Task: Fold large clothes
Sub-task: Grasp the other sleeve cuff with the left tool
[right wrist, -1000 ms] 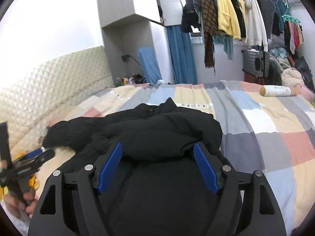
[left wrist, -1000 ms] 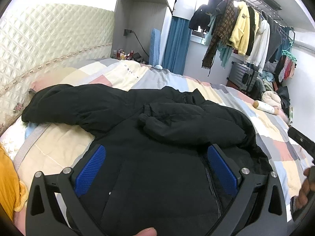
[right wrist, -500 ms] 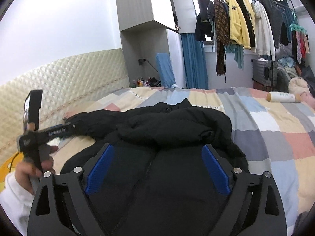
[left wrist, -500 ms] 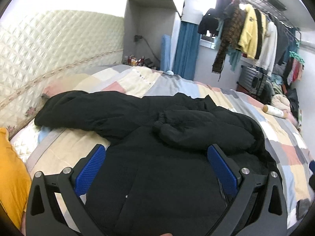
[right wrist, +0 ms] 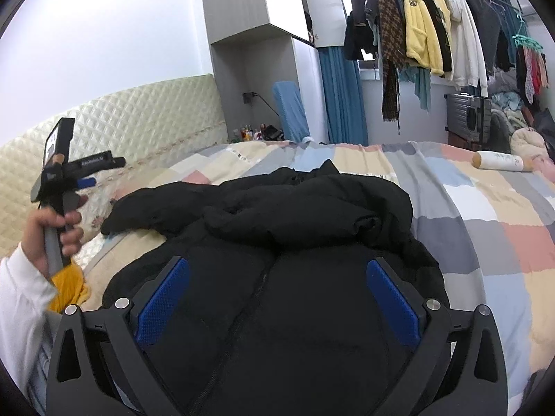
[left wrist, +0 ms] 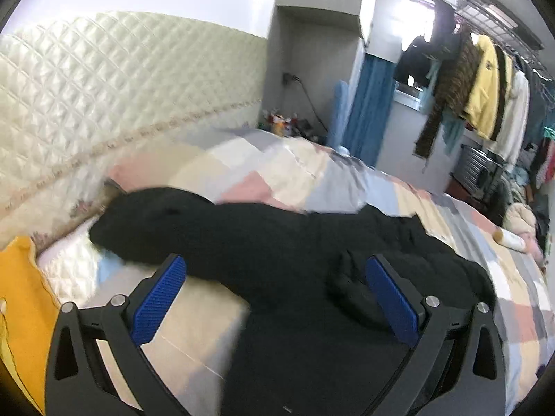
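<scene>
one black padded jacket (right wrist: 277,277) lies front-up on the bed (right wrist: 485,215), collar toward the far edge and hem toward the near edge, its zip running down the middle. one sleeve (right wrist: 312,215) is already laid across the chest, so the first fold looks done. the other sleeve (left wrist: 180,222) is stretched out toward the quilted headboard (left wrist: 104,104), its cuff close to the headboard edge of the bed; it has yet to be brought in, and the body has yet to be doubled over. by this reading the task is roughly a third along.

the right gripper (right wrist: 277,298) hangs over the lower front of the jacket, its fingers (right wrist: 392,298) opening to their widest with only the flat cloth beneath them, nothing pinched. the left gripper (left wrist: 274,298), seen from the right wrist raised in the person's hand (right wrist: 59,222) near the headboard, has its fingers (left wrist: 159,298) spread wide and empty, aimed over the jacket's shoulder and the outstretched sleeve.

room for moving: the patchwork cover is bare on the right side of the jacket out to a pale bottle (right wrist: 499,162) near the far right corner, well apart from the work. the headboard side is tighter: the sleeve end lies close to the headboard, and a yellow cloth (left wrist: 20,305) sits at the near corner there, near the left gripper.
</scene>
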A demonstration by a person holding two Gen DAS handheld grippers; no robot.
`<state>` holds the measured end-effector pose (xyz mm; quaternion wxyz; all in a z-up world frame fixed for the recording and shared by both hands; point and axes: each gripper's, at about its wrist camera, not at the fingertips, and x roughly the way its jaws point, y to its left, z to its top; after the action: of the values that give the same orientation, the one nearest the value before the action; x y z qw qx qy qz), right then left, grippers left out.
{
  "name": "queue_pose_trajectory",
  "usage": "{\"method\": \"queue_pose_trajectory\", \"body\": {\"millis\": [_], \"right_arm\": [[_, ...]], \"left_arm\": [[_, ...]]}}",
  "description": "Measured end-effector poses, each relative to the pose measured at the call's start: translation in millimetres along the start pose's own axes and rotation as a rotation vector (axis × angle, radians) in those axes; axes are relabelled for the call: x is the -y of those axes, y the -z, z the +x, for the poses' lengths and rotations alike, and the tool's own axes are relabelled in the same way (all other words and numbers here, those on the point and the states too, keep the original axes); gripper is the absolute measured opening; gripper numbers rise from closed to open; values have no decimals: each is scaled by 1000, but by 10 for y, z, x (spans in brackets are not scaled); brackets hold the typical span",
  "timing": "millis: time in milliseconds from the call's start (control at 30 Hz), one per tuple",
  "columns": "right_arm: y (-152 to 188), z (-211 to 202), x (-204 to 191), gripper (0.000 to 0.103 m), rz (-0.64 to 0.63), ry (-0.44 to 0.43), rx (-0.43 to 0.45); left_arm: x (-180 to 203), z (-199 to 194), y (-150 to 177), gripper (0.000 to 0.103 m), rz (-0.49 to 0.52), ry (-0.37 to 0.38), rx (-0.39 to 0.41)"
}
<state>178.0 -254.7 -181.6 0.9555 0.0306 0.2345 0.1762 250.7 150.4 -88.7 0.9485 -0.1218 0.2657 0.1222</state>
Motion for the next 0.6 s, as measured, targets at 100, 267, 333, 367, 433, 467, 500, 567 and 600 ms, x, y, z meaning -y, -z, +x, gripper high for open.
{"method": "queue_pose_trajectory", "body": {"millis": [100,267,333,367,433,467,500,567,600], "right_arm": [[6,42,-16,103,1,14,-6],[10,191,-64,103,-8,33,-36],[18,248,-94,103,-12,37,-53],[23,286,-109,103,-14,38,-63],[40,361,-133,103,-17,42,-79],[43,388,-137,103,-18,45,-87],[48,417,-141,103,-17,48,-94],[59,481,-137,103,-11,56,-108],[62,503,-133,103,-7,59,-112]], "left_arm": [[-303,200,-114,103,-30,-26,-20],[-896,607,-99,103,-174,-26,-94],[-1181,790,-38,103,-255,-3,-133],[-1308,859,-3,103,-290,7,-148],[-1563,993,56,103,-357,20,-167],[-1671,1041,85,103,-386,25,-173],[-1794,1093,116,103,-420,33,-179],[-2078,1238,196,103,-508,52,-185],[-2194,1290,223,103,-544,65,-183]]}}
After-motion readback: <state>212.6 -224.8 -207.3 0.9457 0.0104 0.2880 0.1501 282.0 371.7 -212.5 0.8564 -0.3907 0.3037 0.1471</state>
